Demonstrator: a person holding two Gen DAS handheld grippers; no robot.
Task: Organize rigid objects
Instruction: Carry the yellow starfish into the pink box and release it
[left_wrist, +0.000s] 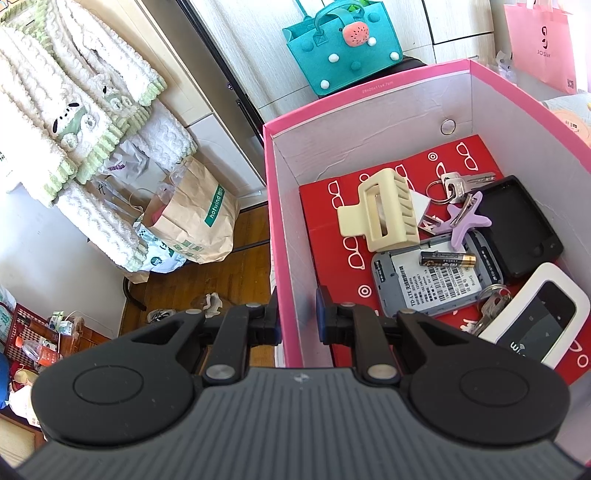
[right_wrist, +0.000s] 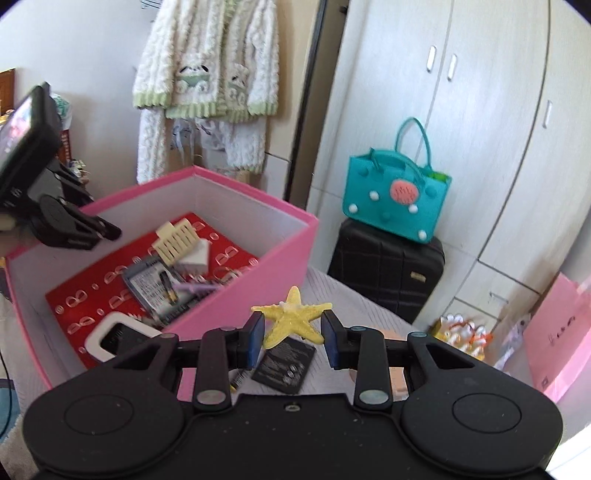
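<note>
A pink box (left_wrist: 369, 88) holds a cream hair claw (left_wrist: 380, 210), a purple star clip (left_wrist: 467, 221), keys (left_wrist: 461, 184), a battery (left_wrist: 447, 258), a grey device (left_wrist: 424, 280), a black cover (left_wrist: 517, 225) and a white device (left_wrist: 543, 321). My left gripper (left_wrist: 298, 321) is shut on the box's near wall. My right gripper (right_wrist: 293, 338) is shut on a yellow starfish (right_wrist: 291, 317), held in the air just outside the pink box (right_wrist: 258, 280). Below it lie a flat black battery pack (right_wrist: 284, 365) and a small battery (right_wrist: 238, 380).
A teal felt bag (right_wrist: 395, 206) sits on a black suitcase (right_wrist: 388, 273) by the wardrobe. A pink paper bag (right_wrist: 557, 332) stands at the right. A fluffy white robe (right_wrist: 207, 74) hangs on the wall behind the box. A brown paper bag (left_wrist: 195, 221) stands on the wooden floor.
</note>
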